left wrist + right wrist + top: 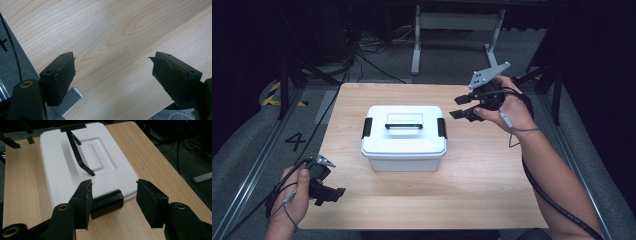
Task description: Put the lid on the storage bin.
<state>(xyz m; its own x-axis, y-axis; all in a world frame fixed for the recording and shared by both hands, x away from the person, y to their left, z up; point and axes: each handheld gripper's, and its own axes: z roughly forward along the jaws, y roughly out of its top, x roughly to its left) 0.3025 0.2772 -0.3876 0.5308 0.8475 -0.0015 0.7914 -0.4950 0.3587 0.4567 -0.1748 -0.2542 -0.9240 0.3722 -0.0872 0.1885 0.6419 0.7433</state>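
High view, nearest edge first: left gripper (334,194) held low at the front left corner of the wooden worktop (492,175), well apart from everything else, fingers released with nothing between them. Left gripper view: both black fingers (60,75) spread wide over bare wood grain near the worktop edge, grey floor (10,65) beyond it. Farther in, at the middle of the worktop, white lidded storage box (404,136), lid shut, black carry handle (403,125) lying along the top, one black latch (367,127) on the left end and another latch (442,128) on the right end. Farther still and to the right, right gripper (460,107) raised just beside the box's right end, pointing toward that latch, not touching. Right gripper view: fingers (83,200) released, set either side of the near black latch (107,203), a gap visible all round, box lid (62,165) stretching away behind. Beyond the worktop, a table frame (457,30) and loose cables (367,55) on the floor.
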